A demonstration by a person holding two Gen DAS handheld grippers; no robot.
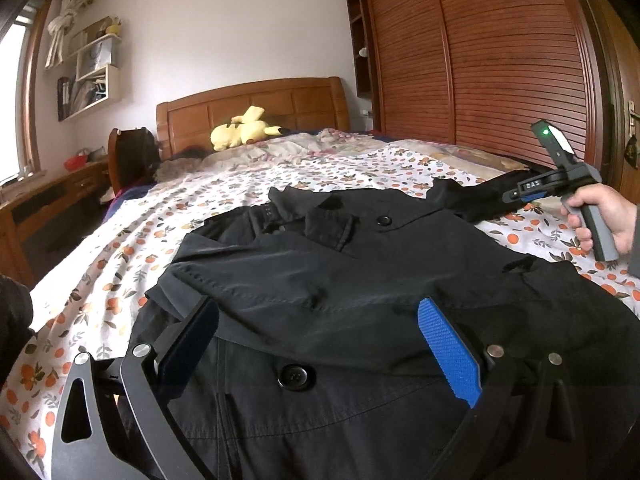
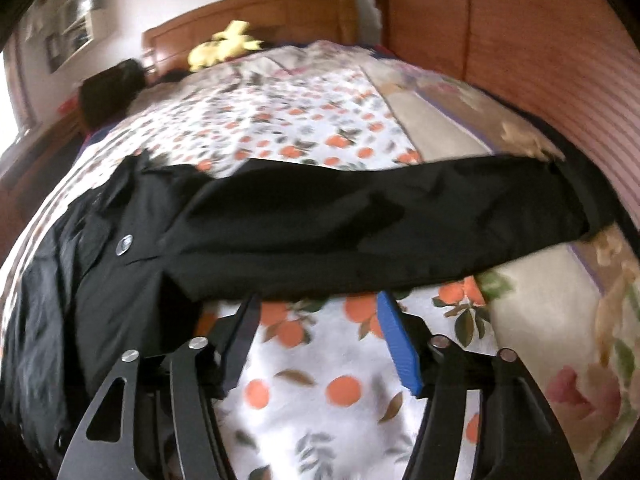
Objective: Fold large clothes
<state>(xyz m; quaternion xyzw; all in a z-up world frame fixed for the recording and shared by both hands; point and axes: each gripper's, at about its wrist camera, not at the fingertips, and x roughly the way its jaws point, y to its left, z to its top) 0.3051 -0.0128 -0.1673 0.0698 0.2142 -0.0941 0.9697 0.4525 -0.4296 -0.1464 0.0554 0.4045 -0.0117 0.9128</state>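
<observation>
A large black coat of thin woven cloth point(image 1: 360, 280) lay spread on a bed covered by a white sheet printed with oranges and leaves point(image 1: 120, 248). In the left wrist view the coat filled the frame from the centre to six o'clock, its collar toward twelve o'clock and a dark round button point(image 1: 296, 377) near six. The left gripper point(image 1: 316, 312) stood with its jaws wide apart just over the coat's folded-in sleeve, gripping nothing. At three o'clock a hand point(image 1: 600, 216) held the grey handle of the right gripper.

In the blurred right wrist view, the right gripper point(image 2: 318, 300) was partly open, its black and blue fingers point(image 2: 400, 344) over bare sheet with no cloth between them. The coat's other sleeve point(image 2: 380, 216) stretched straight from nine toward three o'clock, just beyond the fingertips. A yellow plush toy point(image 1: 240, 128) lay at twelve o'clock by the wooden headboard point(image 1: 256, 104).
</observation>
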